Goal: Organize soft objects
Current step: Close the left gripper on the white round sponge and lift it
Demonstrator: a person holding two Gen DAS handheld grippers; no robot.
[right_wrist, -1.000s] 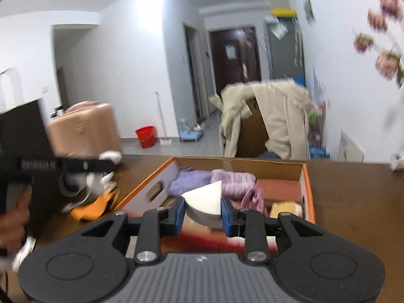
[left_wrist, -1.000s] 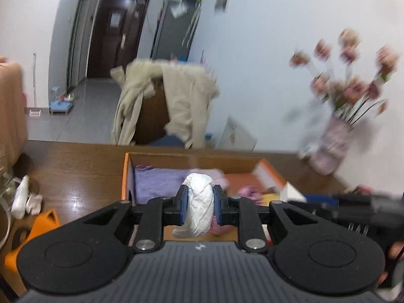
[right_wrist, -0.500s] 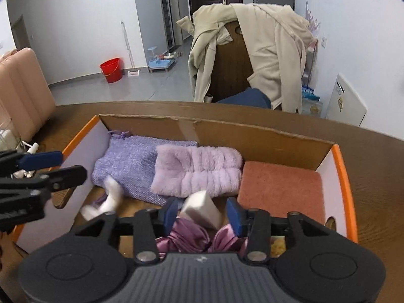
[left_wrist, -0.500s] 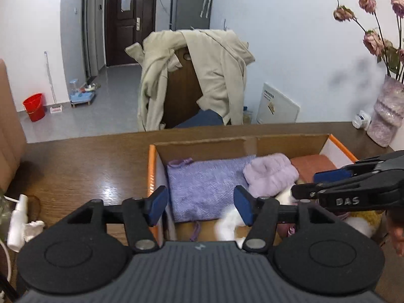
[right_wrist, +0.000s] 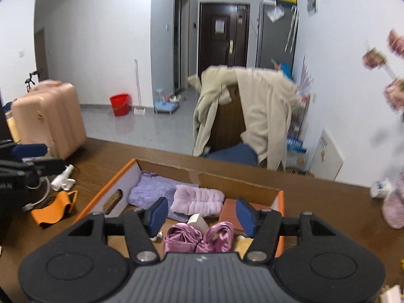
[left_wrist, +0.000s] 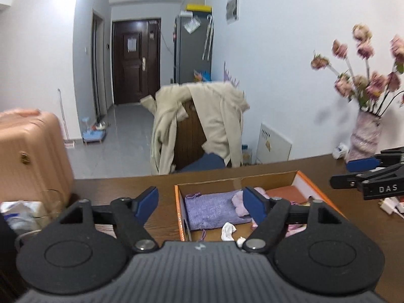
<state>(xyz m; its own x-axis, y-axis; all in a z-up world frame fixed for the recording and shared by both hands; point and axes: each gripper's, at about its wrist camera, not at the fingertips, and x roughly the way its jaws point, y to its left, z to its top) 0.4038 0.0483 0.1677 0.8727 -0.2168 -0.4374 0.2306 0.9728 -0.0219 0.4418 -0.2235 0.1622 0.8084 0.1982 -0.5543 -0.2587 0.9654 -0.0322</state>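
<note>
Hovering over the cardboard box (right_wrist: 252,186) with jaws spreading and nothing between them, the left gripper (left_wrist: 200,203) and right gripper (right_wrist: 202,213) leave the white sock (left_wrist: 228,230) and white block (right_wrist: 198,221) lying inside (apparently released there, beside the folded purple cloth (left_wrist: 209,208)).

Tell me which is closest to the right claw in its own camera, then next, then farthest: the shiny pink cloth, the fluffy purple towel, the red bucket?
1. Shiny pink cloth: in the box, just below the right claw.
2. Fluffy purple towel: farther back in the box.
3. Red bucket: on the floor, far left.
</note>
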